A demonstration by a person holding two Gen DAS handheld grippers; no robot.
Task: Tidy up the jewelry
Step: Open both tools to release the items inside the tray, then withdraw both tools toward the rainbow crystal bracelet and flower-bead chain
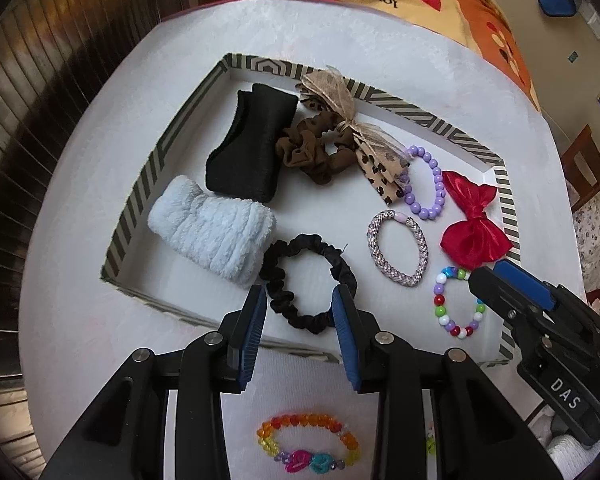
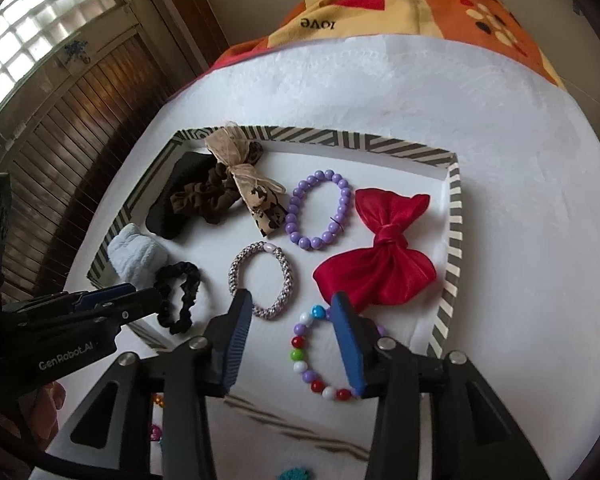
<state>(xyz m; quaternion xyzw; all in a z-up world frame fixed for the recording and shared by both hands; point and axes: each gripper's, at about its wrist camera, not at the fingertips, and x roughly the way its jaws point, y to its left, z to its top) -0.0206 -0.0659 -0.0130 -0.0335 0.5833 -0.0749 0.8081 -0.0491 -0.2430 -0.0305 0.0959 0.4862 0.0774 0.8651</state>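
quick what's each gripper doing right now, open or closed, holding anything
Left gripper: jaws open, holding nothing, above the black scrunchie.
Right gripper: jaws open, holding nothing, above the multicolour bead bracelet.

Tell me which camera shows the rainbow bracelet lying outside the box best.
The left wrist view: the rainbow bracelet lies whole on the white cloth between the gripper's arms, nearer than the striped box. The right wrist view shows only a few coloured bits at its bottom edge.

Inside the striped tray (image 1: 162,152) lay three beaded bracelets (image 1: 424,178), one woven bracelet (image 1: 398,246), two scrunchies (image 1: 308,282), two bows (image 1: 474,222), and two folded cloth bands (image 1: 212,226), while one more beaded bracelet (image 1: 308,448) lay outside its near wall.
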